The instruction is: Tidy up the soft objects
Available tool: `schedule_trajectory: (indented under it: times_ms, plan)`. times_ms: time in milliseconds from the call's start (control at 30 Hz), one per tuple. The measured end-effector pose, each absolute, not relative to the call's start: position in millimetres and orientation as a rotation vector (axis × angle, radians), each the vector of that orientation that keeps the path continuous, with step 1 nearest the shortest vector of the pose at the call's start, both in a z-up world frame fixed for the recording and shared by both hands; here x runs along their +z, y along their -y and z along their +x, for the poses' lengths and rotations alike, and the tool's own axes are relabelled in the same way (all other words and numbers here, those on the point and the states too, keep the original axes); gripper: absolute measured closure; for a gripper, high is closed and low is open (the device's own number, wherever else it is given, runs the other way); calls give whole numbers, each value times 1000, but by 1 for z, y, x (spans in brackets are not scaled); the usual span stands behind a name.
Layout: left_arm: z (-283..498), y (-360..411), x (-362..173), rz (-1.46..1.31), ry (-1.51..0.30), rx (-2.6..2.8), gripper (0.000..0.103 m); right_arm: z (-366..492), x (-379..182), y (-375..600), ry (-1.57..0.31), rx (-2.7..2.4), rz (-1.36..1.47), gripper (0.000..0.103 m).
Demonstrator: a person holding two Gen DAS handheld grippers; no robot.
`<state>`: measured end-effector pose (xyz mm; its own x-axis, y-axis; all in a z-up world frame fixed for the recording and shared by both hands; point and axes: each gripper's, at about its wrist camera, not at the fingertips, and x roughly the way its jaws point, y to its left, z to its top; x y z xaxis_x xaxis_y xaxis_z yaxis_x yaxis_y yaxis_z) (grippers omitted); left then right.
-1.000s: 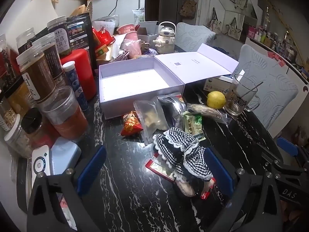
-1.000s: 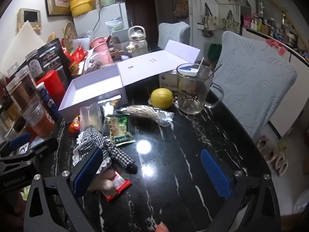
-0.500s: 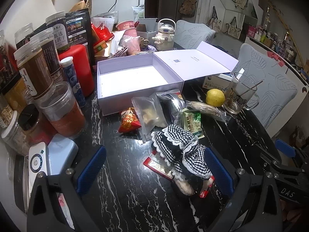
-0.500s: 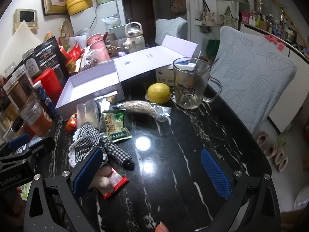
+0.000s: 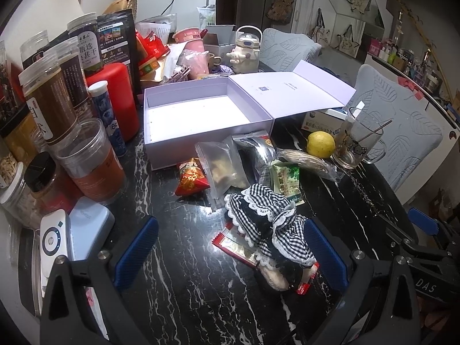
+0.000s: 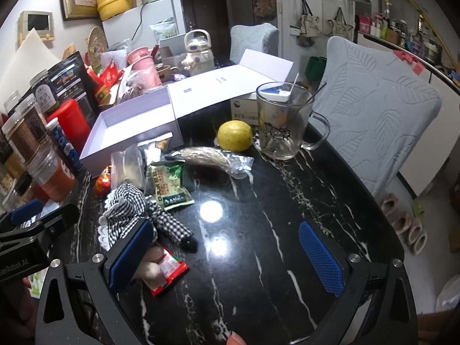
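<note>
Left wrist view: my left hand-held gripper [image 5: 230, 254] spread wide, empty; one gingham doll [image 5: 267, 224] on the table [image 5: 187, 287] by its right finger. Right hand-held gripper [image 6: 227, 254] spread too. One lavender box [image 5: 201, 120], one lemon [image 5: 320, 144].

left gripper [image 5: 230, 251] wide open over the table, checkered doll [image 5: 267, 224] just inside the right finger [image 5: 323, 251]

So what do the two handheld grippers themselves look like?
Both the left gripper and the right gripper have black angular frames with silver bolts, and each finger carries a blue textured pad. White lettering marks their bodies.
</note>
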<state>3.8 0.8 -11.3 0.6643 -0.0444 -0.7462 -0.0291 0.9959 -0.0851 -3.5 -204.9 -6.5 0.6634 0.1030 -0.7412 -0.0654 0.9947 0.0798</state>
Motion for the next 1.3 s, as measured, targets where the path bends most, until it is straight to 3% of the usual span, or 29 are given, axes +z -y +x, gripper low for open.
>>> schedule_trajectory:
  times_ms: [1300]
  plan:
    - [-7, 6, -2, -81, -822, -42, 0, -9, -6, 209, -844, 89, 35, 0]
